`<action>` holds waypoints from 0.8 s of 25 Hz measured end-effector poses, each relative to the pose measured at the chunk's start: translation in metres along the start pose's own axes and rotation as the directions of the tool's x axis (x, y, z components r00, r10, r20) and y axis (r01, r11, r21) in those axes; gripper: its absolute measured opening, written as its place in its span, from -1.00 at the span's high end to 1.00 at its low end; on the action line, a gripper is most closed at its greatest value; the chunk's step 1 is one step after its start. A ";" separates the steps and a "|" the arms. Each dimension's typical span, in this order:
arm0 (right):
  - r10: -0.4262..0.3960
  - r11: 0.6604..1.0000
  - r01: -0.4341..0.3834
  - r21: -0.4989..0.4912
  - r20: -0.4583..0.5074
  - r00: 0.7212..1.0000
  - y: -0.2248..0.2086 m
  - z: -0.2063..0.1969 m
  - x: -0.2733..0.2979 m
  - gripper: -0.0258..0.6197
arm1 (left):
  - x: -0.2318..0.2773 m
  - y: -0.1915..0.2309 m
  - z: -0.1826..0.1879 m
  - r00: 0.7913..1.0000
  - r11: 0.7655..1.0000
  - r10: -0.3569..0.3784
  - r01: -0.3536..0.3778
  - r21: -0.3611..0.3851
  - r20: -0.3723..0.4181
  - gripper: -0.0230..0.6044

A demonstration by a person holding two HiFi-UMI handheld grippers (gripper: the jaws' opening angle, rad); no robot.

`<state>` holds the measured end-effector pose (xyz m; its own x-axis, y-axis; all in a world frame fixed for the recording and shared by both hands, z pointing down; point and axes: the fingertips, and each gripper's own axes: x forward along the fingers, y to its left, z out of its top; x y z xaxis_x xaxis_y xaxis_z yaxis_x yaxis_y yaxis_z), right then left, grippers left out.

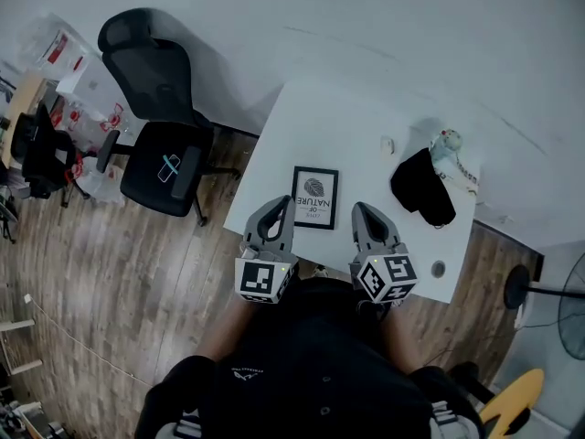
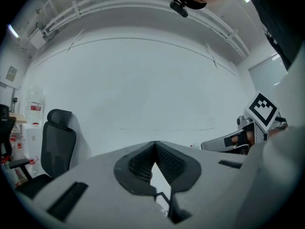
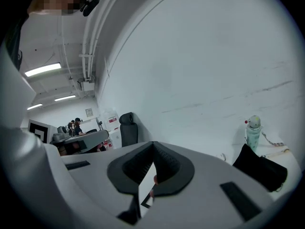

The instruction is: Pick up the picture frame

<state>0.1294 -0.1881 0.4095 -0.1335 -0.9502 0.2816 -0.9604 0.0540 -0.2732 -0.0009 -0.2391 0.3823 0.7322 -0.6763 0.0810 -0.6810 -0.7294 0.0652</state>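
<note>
Clutter around picture frame sparse; black bag to its right on same white table, well apart; pale bottle just beyond that bag; small white object up and right of frame; black office chair far to frame's left, off on wooden floor; only bare tabletop between frame and each gripper; left gripper just beside frame's left edge, jaws clenched tip to tip, empty; right gripper near frame's right side, jaws likewise pressed together on nothing; frame itself flat on table near front edge, between both grippers; thin black border, white mat, dark fingerprint-like motif over print reading NATURE.
</note>
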 end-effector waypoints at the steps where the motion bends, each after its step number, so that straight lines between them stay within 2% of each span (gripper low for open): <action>1: -0.006 1.000 0.006 0.001 -0.010 1.000 -0.002 -0.002 0.005 0.93 | 0.003 0.003 -0.003 1.000 1.000 -0.002 0.002 -0.007 -0.008 0.91; 9: -0.054 0.998 0.059 0.039 -0.109 0.993 -0.022 -0.032 0.042 0.93 | 0.027 0.024 -0.050 0.992 1.000 -0.020 0.017 -0.026 -0.128 0.91; 20: -0.117 0.985 0.146 0.095 -0.257 0.959 -0.049 -0.099 0.076 0.92 | 0.057 0.037 -0.125 0.957 0.996 -0.076 0.057 -0.074 -0.281 0.91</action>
<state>0.1424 -0.2328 0.5359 -0.0782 -0.8390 0.5385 -0.9420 -0.1148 -0.3155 0.0132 -0.2917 0.5133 0.7479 -0.5627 0.3521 -0.6372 -0.7572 0.1435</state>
